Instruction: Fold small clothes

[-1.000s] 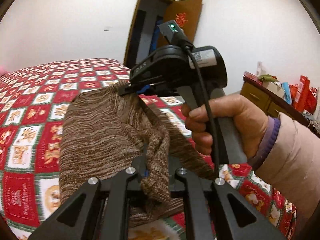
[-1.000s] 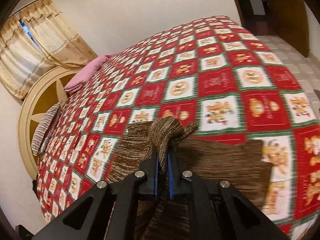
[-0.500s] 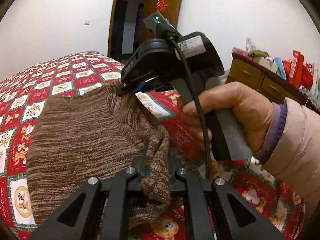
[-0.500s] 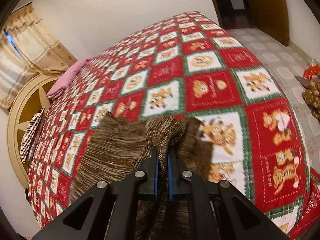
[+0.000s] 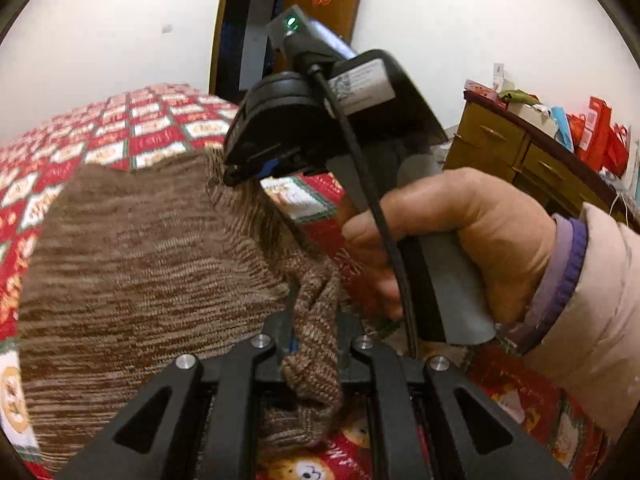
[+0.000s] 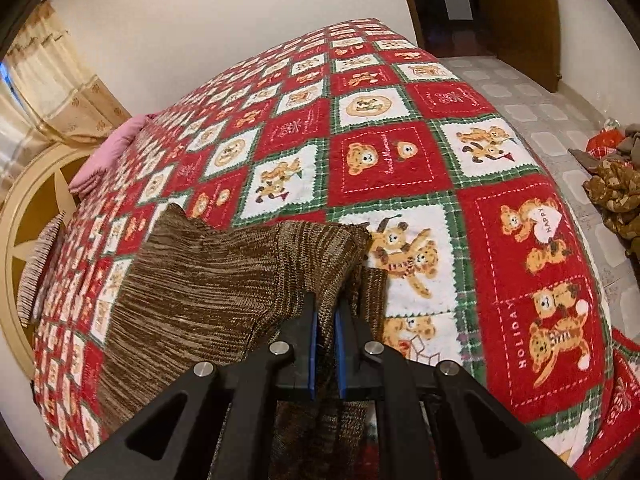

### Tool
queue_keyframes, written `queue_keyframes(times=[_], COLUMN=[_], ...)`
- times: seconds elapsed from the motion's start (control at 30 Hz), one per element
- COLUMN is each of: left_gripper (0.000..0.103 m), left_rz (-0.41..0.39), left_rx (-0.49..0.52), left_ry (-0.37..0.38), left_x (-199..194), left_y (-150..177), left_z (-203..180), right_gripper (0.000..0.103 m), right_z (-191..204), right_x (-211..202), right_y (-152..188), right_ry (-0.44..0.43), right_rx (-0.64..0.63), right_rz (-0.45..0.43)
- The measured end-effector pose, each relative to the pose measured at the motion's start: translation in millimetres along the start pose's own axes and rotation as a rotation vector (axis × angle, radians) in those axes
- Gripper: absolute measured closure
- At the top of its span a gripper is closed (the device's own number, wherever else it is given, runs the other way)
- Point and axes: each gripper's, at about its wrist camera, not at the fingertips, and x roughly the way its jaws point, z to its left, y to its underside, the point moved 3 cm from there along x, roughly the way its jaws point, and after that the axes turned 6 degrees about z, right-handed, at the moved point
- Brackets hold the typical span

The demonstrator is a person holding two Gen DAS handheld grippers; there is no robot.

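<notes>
From the left wrist view, a brown knitted sweater (image 5: 132,264) lies spread over a bed with a red, white and green patchwork bedspread (image 5: 160,136). Beyond the sweater, against the white wall, a doorway (image 5: 248,36) stands open with a brown door beside it. To the right of the sweater a wooden dresser (image 5: 516,148) carries red bags and boxes. Between the camera and the dresser, a hand (image 5: 472,240) in a pale padded sleeve grips the handle of the right gripper (image 5: 236,174), which blocks much of the bedspread behind it; its tip pinches the far edge of the sweater. The left gripper (image 5: 314,344) is closed narrow on a bunched fold of the sweater, which bulges up between its fingers.

From the right wrist view, the sweater (image 6: 208,284) lies on the near left part of the bedspread (image 6: 400,160), its far edge lifted into a ridge. Left of the sweater are a pink pillow, a rounded headboard and a curtain (image 6: 56,92). Right of the bedspread, on the tiled floor (image 6: 532,108), lies a heap of brown cloth. The right gripper (image 6: 326,320) is clamped tight on the raised edge of the sweater, the knit pressed between its blue pads (image 6: 313,344).
</notes>
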Motion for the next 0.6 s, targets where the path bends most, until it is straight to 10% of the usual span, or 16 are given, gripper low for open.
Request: queue_keyframes(times=[0.27, 0.4, 0.6], left_gripper=[0.08, 0.034, 0.019], left_rz=[0.052, 0.062, 0.019], left_rx=[-0.009, -0.038, -0.022], left_ry=[-0.053, -0.149, -0.308], left_x=[-17, -36, -73], left_y=[4, 8, 16], left_z=[3, 11, 33], right_gripper=[0.095, 0.056, 0.052], right_z=[-1, 1, -12], right_x=[-3, -17, -76], right_y=[4, 13, 52], right_ry=[0.05, 0.179, 0.236], right_rx=[-0.007, -0.026, 0.111], right_rz=[0.002, -0.029, -0.16])
